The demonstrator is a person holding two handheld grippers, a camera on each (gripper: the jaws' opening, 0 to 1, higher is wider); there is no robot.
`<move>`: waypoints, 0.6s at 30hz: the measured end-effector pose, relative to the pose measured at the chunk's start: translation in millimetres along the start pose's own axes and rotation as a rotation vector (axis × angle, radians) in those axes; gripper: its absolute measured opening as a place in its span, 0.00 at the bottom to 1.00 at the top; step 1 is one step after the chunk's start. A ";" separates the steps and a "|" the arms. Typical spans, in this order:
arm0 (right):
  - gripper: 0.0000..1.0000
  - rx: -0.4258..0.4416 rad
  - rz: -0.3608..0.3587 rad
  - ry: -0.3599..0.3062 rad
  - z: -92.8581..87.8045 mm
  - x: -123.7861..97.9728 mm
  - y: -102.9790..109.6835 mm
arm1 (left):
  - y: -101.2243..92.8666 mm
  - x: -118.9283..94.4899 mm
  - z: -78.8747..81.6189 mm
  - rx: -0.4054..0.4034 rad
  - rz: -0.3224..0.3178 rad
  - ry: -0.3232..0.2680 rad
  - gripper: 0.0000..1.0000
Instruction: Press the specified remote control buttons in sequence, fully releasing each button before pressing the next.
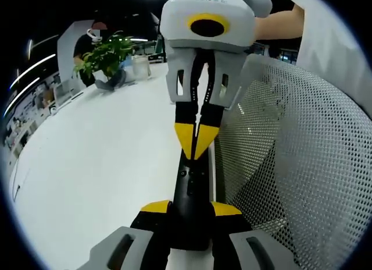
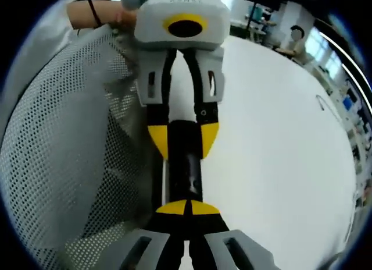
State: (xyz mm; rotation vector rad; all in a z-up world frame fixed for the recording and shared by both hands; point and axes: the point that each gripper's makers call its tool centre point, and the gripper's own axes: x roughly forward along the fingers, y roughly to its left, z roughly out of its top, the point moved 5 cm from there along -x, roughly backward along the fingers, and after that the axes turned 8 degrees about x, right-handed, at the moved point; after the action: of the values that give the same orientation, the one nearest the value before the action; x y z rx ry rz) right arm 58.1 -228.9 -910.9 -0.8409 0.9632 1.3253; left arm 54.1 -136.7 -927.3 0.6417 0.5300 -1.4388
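Observation:
A slim black remote (image 1: 192, 185) lies lengthwise between the yellow-tipped jaws of my left gripper (image 1: 190, 209), which is shut on its near end above the white table. My right gripper (image 1: 195, 146) comes in from the top with its jaws shut together, and its yellow tips rest on the remote's far part. In the right gripper view the same remote (image 2: 187, 168) runs up the middle. There my right gripper (image 2: 187, 208) is shut with its tips against the remote, while my left gripper (image 2: 183, 136) clamps the other end.
A white mesh chair back (image 1: 296, 165) stands close on one side, seen as the mesh chair (image 2: 64, 159) in the right gripper view. The white table (image 1: 99, 165) stretches away to a potted plant (image 1: 104, 54). A seated person (image 2: 293, 42) is at the far side.

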 end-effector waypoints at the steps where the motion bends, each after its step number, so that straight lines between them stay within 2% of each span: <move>1: 0.00 -0.004 0.000 0.010 0.8 0.4 0.1 | -0.1 0.1 0.1 0.000 0.000 0.000 0.25; 5: 0.00 -0.018 -0.006 0.060 2.8 1.3 0.4 | 0.0 0.3 0.2 -0.001 0.000 0.000 0.25; 9: 0.00 -0.003 -0.009 0.067 1.6 0.5 0.0 | -0.2 0.4 0.4 -0.001 0.001 0.000 0.25; 13: 0.00 0.028 -0.009 0.041 -0.7 -0.6 -1.0 | -0.3 0.6 0.8 -0.001 0.001 0.001 0.25; 18: 0.00 0.108 -0.023 -0.045 -3.6 -1.7 -1.0 | 0.1 0.6 0.8 -0.002 0.002 0.000 0.25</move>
State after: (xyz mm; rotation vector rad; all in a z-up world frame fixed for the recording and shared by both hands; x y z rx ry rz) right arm 58.8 -233.0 -910.8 -0.7346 0.9782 1.2561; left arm 54.2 -137.7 -927.1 0.6404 0.5308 -1.4361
